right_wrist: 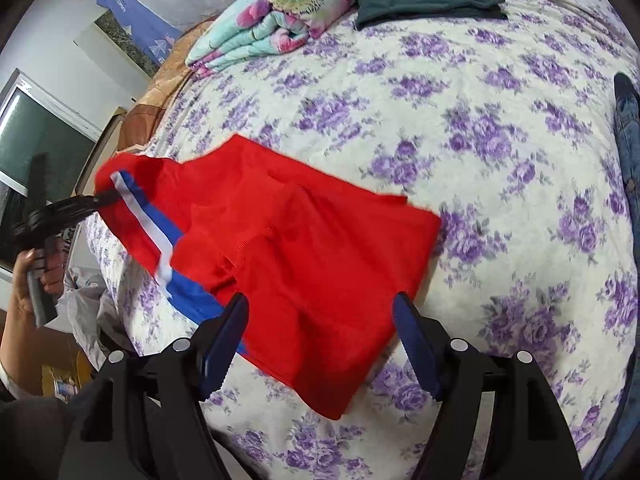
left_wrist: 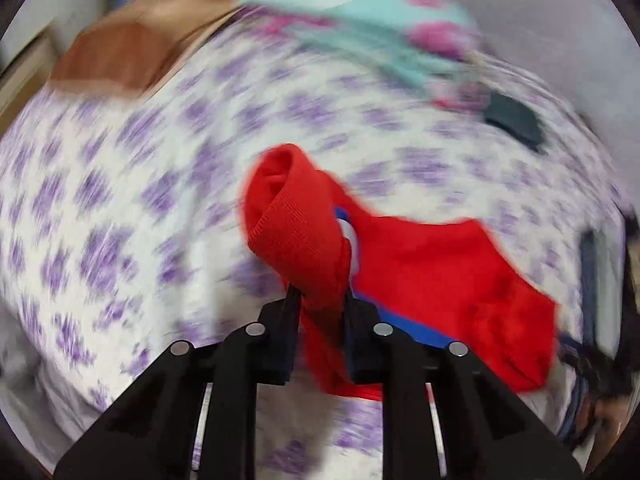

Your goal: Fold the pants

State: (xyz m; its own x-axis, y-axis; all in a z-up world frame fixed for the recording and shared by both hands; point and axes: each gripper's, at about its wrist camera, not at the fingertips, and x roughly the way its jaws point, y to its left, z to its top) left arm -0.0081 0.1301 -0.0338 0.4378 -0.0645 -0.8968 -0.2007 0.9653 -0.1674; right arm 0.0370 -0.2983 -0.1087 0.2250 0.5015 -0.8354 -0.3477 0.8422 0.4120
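— Pants (right_wrist: 304, 256): how are they seen?
— Red, striped blue and white, spread on the floral bedspread (right_wrist: 500, 184); one bunched edge is clamped by the left gripper (left_wrist: 320, 300). The right gripper (right_wrist: 320, 312) is held apart above them.

You see a white bedspread with purple flowers (right_wrist: 500, 152). At its far edge a folded turquoise floral quilt (right_wrist: 280, 20) lies beside a dark green garment (right_wrist: 428, 2).

A home bedroom: a bed (right_wrist: 500, 160) under a purple-flowered cover, a folded floral quilt (right_wrist: 280, 20), clothes (right_wrist: 428, 0), a window (right_wrist: 36, 136).
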